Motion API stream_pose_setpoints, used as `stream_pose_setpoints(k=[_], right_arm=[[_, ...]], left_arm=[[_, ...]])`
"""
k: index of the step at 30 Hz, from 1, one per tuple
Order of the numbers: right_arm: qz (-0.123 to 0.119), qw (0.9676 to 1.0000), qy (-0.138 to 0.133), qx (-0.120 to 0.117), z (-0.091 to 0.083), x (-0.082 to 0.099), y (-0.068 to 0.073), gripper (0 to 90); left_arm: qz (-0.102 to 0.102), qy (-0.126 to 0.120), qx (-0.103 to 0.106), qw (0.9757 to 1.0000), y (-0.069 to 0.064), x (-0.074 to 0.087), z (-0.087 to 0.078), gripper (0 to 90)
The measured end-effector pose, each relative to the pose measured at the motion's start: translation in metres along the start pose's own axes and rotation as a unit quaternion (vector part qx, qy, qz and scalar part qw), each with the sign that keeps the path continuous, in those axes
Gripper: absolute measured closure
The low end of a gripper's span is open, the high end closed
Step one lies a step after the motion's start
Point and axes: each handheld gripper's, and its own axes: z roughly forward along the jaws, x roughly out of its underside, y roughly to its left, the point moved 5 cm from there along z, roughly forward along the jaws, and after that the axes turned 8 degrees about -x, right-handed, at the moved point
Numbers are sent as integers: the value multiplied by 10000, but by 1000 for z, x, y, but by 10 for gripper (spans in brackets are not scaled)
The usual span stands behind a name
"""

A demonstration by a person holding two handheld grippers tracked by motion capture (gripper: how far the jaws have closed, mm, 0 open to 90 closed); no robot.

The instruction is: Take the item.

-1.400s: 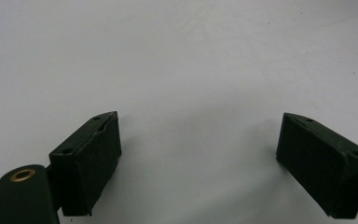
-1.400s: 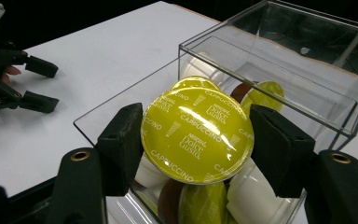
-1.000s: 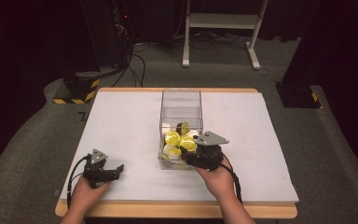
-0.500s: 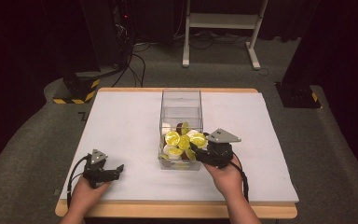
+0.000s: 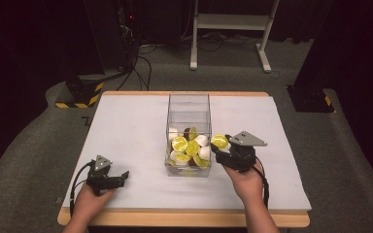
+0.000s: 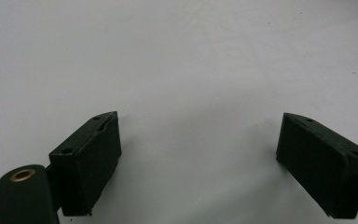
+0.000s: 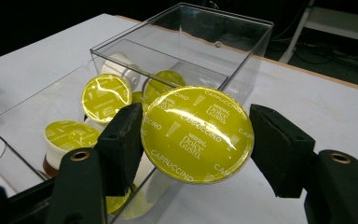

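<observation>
Your right gripper (image 7: 193, 140) is squeezing a yellow capsule (image 7: 197, 134) just past the clear box (image 5: 188, 104) toward the desk's right edge, so hold tight and set it down gently.

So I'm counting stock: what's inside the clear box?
The clear box holds a pile of coffee capsules at its near end, several with yellow-green Cappuccino lids, some white-sided. Its far end looks bare. Capsules lower in the pile are covered, so no count is possible.
</observation>
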Motion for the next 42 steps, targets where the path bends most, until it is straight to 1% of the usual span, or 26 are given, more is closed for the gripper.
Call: stream_pose_setpoints(k=[3,4,5,8,14,20,27,32,36,40,42], right_arm=[[47,10000,-17,36,-2,0,-4,380],[93,9999,-43,83,-4,1,-8,380],[93,9999,-43,83,-4,1,-8,380],[172,9997,-54,146,-7,3,-15,380],[235,9995,-10,208,-6,6,-20,380],[225,9994,12,265,-5,7,-23,380],[200,9989,56,426,-4,11,-29,380],[232,9985,105,492,0,15,-33,380],[247,9984,107,491,3,18,-37,380],[259,9980,132,557,4,20,-40,380],[287,9975,139,633,5,22,-43,380]], left_arm=[[-6,-8,-1,10000,0,0,0,138],[-16,-15,-2,10000,0,0,0,138],[-16,-15,-2,10000,0,0,0,138],[18,10,2,10000,0,0,0,138],[3,1,0,10000,0,0,0,138],[-5,-8,-1,10000,0,0,0,138],[14,9,3,10000,0,0,0,138],[6,3,0,10000,0,0,0,138],[16,9,1,10000,0,0,0,138],[-10,-8,-1,10000,0,0,0,138],[16,9,1,10000,0,0,0,138]])
